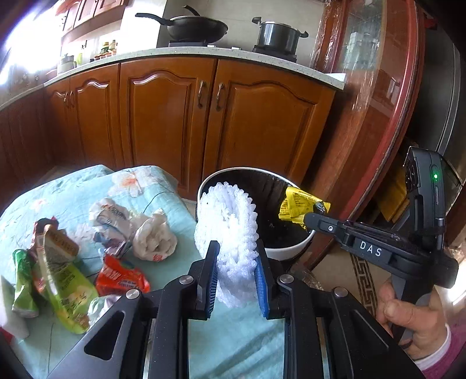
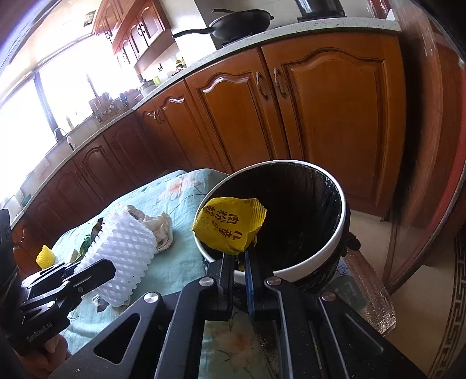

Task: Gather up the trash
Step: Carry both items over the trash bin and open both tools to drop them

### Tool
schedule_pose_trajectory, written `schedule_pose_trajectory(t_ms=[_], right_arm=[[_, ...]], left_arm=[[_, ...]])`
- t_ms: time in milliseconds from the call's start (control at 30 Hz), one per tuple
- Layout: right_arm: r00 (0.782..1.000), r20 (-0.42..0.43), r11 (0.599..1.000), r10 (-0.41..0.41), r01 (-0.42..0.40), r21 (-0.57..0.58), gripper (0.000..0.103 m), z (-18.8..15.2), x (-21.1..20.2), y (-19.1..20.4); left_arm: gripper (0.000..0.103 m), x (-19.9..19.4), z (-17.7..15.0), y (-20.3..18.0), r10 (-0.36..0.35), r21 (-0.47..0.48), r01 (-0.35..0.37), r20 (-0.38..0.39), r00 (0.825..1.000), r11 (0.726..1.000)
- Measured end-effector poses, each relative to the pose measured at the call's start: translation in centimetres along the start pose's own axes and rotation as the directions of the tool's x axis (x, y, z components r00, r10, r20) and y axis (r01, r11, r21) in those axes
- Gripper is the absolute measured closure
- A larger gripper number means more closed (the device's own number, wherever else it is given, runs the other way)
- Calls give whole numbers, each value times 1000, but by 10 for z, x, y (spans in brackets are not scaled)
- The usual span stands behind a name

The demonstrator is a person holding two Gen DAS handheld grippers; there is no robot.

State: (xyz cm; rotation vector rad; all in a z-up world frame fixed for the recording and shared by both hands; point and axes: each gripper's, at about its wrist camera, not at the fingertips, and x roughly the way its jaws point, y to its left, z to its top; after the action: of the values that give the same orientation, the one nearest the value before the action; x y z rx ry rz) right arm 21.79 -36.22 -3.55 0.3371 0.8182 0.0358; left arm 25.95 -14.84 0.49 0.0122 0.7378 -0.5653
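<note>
My left gripper is shut on a white foam fruit net and holds it upright just left of the bin; the net also shows in the right wrist view. My right gripper is shut on a crumpled yellow wrapper and holds it over the near rim of the white bin with a black liner. In the left wrist view the wrapper hangs over the bin's right rim. Several wrappers lie on the pale green cloth: a green bag, a red packet, crumpled paper.
Wooden kitchen cabinets stand behind the bin, with a wok and a pot on the counter. A red-rimmed wooden panel stands right of the bin. A small yellow foam piece lies at the cloth's left.
</note>
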Motion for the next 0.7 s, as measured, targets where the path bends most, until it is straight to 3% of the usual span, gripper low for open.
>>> schedule_pose_trajectory(t_ms=[300,400,467,500,533,600,633,700], right_arm=[[997,-70,1000,-14,15,16,96,24,30,-33],[996,-85,1000,-19,21,22,92,28,37,-41],[995,-95,999,-28,30,21,92,31,42,-44],[994,-101,999,-31,33,22,92,31,44,-45],[994,-108,999,-31,34,24,89,33,47,-47],[993,-116,999,-33,37,35,73,35,53,-53],[993,-115,999,-29,34,41,57,35,54,-54],[994,-105,998,-23,29,53,52,35,50,-56]], left_arm=[[80,96,56,6,-12,-8,11,-128,992,1000],[79,124,67,11,-8,-22,4,-163,987,1000],[77,137,72,12,-9,-32,4,-173,985,999],[70,140,73,12,-10,-36,4,-176,984,999],[64,145,76,12,-13,-40,6,-180,984,999],[38,147,78,11,-11,-44,3,-177,984,999],[37,145,78,10,-5,-38,-1,-162,987,999],[37,139,75,4,11,-18,-14,-138,990,1000]])
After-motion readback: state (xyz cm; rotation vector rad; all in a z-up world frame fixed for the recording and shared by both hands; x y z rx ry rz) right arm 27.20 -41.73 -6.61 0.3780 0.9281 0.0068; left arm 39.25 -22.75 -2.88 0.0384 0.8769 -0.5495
